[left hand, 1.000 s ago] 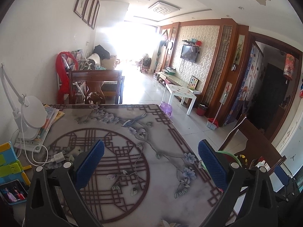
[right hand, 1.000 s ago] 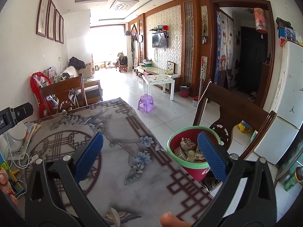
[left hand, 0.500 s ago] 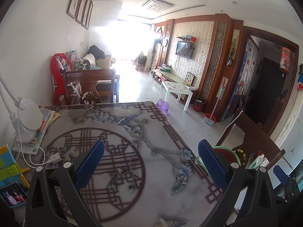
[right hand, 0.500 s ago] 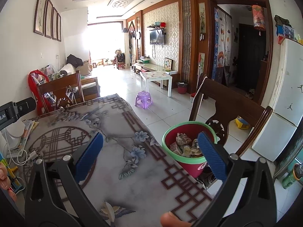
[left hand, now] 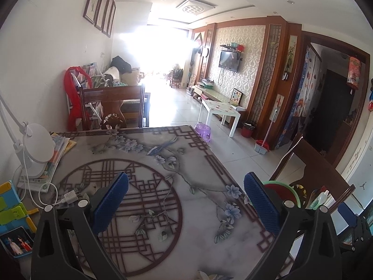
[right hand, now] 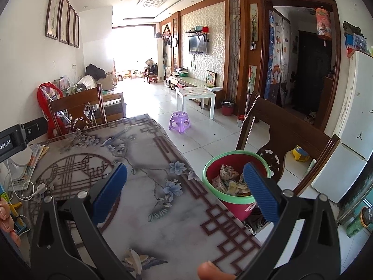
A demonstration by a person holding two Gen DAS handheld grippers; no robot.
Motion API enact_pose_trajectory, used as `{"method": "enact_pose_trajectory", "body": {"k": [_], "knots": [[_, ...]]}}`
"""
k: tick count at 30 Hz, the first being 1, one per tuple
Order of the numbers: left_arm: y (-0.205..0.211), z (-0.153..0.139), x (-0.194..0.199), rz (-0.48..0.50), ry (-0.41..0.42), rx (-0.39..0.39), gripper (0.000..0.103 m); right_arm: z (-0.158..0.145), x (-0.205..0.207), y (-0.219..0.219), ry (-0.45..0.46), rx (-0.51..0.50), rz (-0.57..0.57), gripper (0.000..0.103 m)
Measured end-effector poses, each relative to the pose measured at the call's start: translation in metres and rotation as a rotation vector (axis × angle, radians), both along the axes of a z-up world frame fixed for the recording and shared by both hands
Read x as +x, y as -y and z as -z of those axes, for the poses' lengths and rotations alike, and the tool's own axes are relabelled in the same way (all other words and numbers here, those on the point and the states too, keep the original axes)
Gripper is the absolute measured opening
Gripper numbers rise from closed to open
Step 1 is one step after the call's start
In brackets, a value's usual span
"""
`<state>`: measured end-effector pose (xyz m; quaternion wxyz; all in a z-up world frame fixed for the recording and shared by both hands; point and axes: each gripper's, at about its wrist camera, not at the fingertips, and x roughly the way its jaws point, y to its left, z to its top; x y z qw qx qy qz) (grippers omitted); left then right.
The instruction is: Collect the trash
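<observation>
A red bin with a green rim (right hand: 235,186) stands beside the table's right edge, holding several crumpled papers (right hand: 229,180). In the left wrist view only a slice of that bin (left hand: 281,190) shows behind the right finger. My right gripper (right hand: 185,193) hangs open over the patterned table (right hand: 144,163) and the bin's near side, with nothing between its blue pads. My left gripper (left hand: 186,203) is open too, above the table's round lattice pattern (left hand: 139,198), empty. No loose trash shows on the tabletop.
A white desk lamp (left hand: 38,149) on stacked books, a charger with cable (left hand: 70,196) and colourful toys (left hand: 11,210) crowd the table's left side. A wooden chair (right hand: 286,137) stands behind the bin, another chair (left hand: 112,102) at the far end. A fingertip (right hand: 209,271) shows at the bottom.
Both grippers have drifted slightly back and up, so the table and bin sit a little lower and farther. Both stay open and empty.
</observation>
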<state>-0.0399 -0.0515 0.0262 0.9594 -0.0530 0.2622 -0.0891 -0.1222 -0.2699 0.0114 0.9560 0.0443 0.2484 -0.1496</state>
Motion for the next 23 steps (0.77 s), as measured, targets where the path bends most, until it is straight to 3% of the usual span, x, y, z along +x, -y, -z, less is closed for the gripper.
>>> {"method": "enact_pose_trajectory", "body": {"k": [16,19,23], "knots": [[-0.009,0.018,0.022,-0.035,-0.062,0.007,0.095,0.012,0.021,-0.009,-0.046,-0.004,-0.036,0.098],[-0.023,0.039,0.037,-0.086,-0.109,0.023,0.095,0.025,0.035,-0.015,-0.087,0.008,-0.064,0.098],[-0.064,0.102,0.059,-0.185,-0.241,0.081,0.095,0.064,0.066,-0.031,-0.181,-0.002,-0.151,0.098]]}}
